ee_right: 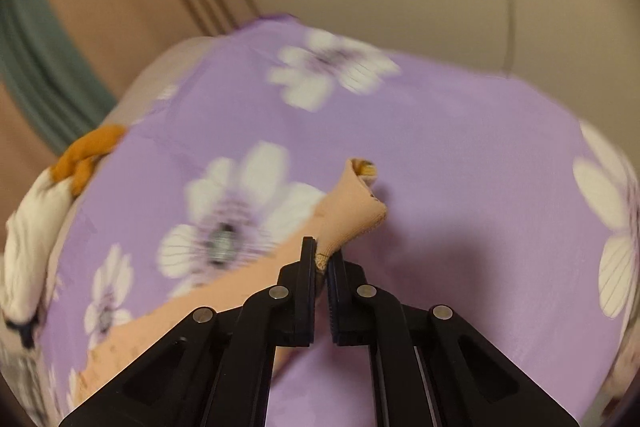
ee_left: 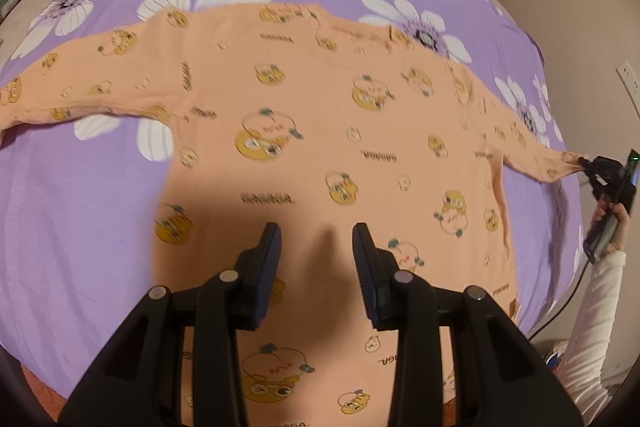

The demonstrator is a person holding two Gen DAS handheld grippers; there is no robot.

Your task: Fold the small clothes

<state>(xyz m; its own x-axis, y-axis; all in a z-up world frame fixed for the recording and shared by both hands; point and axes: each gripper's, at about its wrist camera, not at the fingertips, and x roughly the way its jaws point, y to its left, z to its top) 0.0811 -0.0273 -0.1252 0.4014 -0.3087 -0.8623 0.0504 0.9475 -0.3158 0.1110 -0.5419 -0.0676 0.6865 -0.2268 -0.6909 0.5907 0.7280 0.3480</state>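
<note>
Lying flat on a purple flowered bedspread (ee_left: 80,211), a small peach top (ee_left: 304,131) printed with cartoon faces is spread out, body smooth and both sleeves stretched sideways away from the body. No fold appears made yet, so the task looks near its start. The right gripper (ee_right: 322,261) is clenched on the cuff (ee_right: 352,203) of the sleeve right of the top's body, seemingly ready to bring it inward. The left gripper (ee_left: 317,247) hovers over the top's lower body, jaws apart with nothing between them. Both sleeves and the body remain to be folded.
</note>
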